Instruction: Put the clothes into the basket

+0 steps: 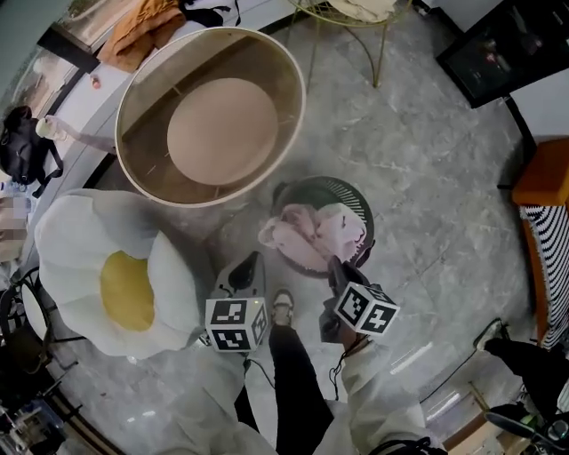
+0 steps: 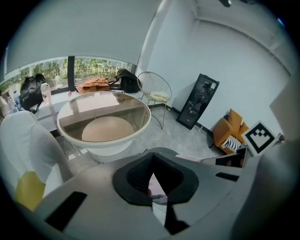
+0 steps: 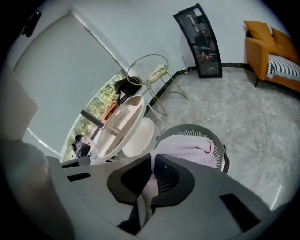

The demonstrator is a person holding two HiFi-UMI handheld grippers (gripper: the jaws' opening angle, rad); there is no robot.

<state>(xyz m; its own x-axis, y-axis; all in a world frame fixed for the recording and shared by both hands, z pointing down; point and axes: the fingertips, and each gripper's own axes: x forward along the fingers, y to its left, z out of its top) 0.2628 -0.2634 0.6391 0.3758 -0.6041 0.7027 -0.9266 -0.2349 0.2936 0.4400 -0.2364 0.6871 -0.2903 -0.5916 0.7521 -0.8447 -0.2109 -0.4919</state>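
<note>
A dark round slatted basket [image 1: 356,197] stands on the grey floor with a pale pink garment [image 1: 311,233] heaped over its rim. My left gripper [image 1: 252,260] sits at the basket's near left and my right gripper [image 1: 338,265] at its near right edge, both pointing down. In the right gripper view the pink garment [image 3: 187,149] runs from the basket [image 3: 220,150] into the right gripper [image 3: 152,168], which is shut on it. The left gripper [image 2: 152,180] is shut too, with a thin pale pink strip in its slit and pink cloth [image 2: 192,159] just beyond it.
A round glass-topped table [image 1: 211,115] stands just behind the basket. A fried-egg-shaped cushion [image 1: 116,271] lies at the left. A wire chair [image 1: 356,18], a black panel [image 1: 498,49] and an orange sofa [image 1: 542,178] ring the far and right sides. The person's shoe [image 1: 283,307] is between the grippers.
</note>
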